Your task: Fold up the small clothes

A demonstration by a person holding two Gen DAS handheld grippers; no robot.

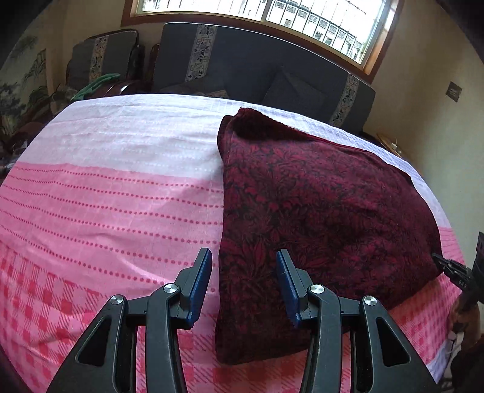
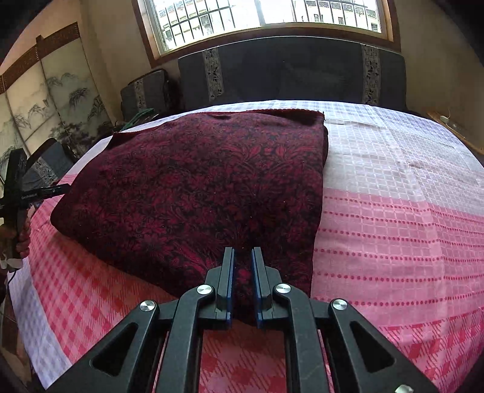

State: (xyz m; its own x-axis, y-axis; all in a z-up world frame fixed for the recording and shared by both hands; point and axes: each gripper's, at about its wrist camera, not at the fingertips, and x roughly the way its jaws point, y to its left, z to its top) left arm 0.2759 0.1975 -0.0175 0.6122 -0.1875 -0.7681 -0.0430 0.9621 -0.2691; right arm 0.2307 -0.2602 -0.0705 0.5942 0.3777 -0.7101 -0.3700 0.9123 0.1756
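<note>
The right gripper (image 2: 243, 257) is pinched narrowly on the near edge of the folded dark red floral-patterned garment (image 2: 199, 193), a ridge of fabric caught between its blue pads (image 2: 229, 281). The left gripper (image 1: 243, 263) hangs spread wide and holds nothing, straddling the garment's near left edge. The garment stretches ahead of both grippers on the pink-and-white checked bed cover (image 1: 106, 211). Beyond stands a dark cushioned headboard (image 2: 290, 72) under a barred window (image 2: 266, 18).

Dark red garment (image 2: 193, 187) with black floral print. Pink-and-white bedsheet (image 2: 393, 211), dotted stripes, red checks. Blue gripper pads (image 1: 199, 284).
</note>
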